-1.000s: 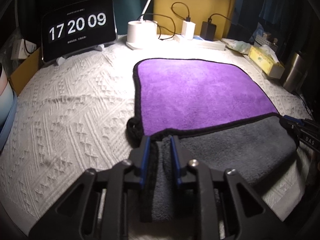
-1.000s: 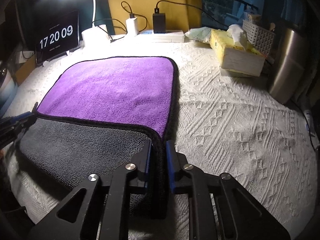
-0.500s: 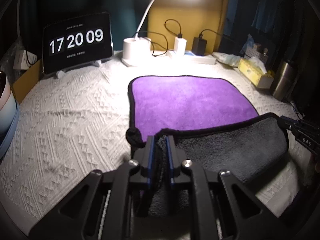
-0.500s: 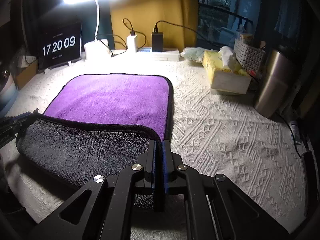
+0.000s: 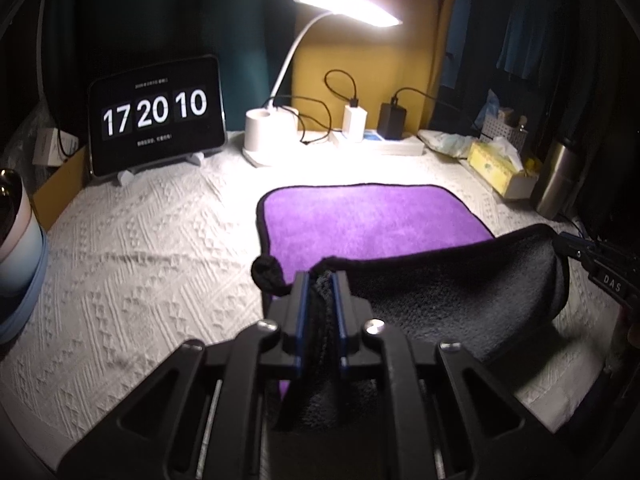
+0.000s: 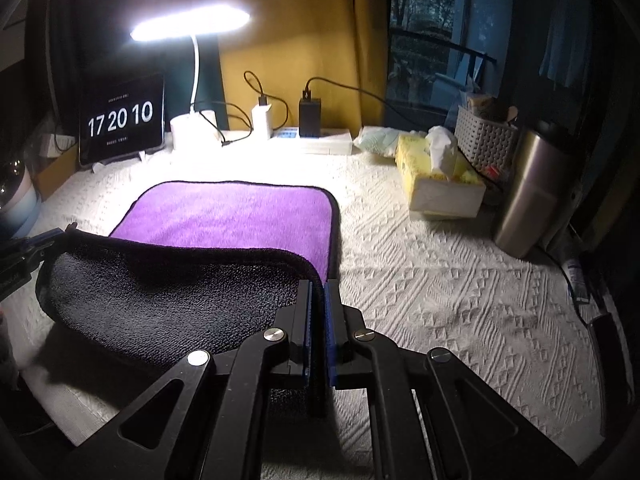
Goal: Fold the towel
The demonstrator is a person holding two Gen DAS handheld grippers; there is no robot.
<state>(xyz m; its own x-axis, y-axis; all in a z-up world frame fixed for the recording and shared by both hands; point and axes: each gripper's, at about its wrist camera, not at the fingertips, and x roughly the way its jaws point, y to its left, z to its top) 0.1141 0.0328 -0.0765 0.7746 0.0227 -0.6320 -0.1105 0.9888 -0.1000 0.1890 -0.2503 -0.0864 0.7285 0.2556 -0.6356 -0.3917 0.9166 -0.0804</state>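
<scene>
Higher than a second ago, the towel's (image 5: 372,220) near hem now arches off the tablecloth (image 5: 140,248), gray underside showing. Left view: left gripper (image 5: 320,280) pinches the 6 o'clock corner. Right view: right gripper (image 6: 318,288) clamps its corner too; the hem (image 6: 192,246) runs toward 9 o'clock.

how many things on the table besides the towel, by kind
clock tablet: 1
desk lamp: 1
chargers, white and black: 2
power strip: 1
tissue box: 1
steel flask: 1
white basket: 1
total: 8
</scene>
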